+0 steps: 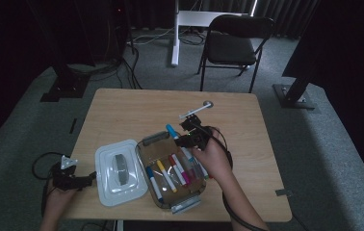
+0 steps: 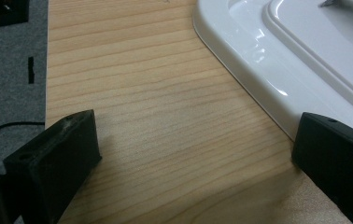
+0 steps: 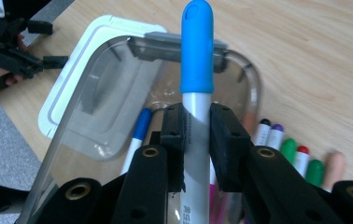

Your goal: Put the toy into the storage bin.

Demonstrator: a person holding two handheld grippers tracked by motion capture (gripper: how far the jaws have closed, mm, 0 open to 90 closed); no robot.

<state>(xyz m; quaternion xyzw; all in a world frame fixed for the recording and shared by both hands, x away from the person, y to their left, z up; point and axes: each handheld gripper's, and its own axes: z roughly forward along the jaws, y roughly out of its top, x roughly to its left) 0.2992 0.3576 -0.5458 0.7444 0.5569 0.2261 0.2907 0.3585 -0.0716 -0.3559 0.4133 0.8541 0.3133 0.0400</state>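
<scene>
Step in hand, as judged: markers are being handled at the clear box, one at a time. The right gripper (image 3: 196, 135) is clamped on a blue marker (image 3: 197, 51), its pads pressing the white barrel from both sides, with the blue cap standing out ahead of the jaws. The box (image 1: 144, 145) lies directly below and ahead of this gripper, holding several more markers (image 1: 175, 169). Whether this marker is going in or coming out cannot be told.

The left gripper (image 2: 195, 154) rests low on the tabletop (image 2: 156, 93) with jaws wide and nothing between them. The white lid (image 2: 268, 56) lies just ahead of it, its rim close to one jaw; contact cannot be confirmed.

Next move, if loading: lower the marker level alongside the others, then release.

Obscured: the marker's lower barrel is cut off behind the jaws. The hand covers the box's side beneath the right gripper. The box's clear walls are hard to trace, and the high view is dim.
</scene>
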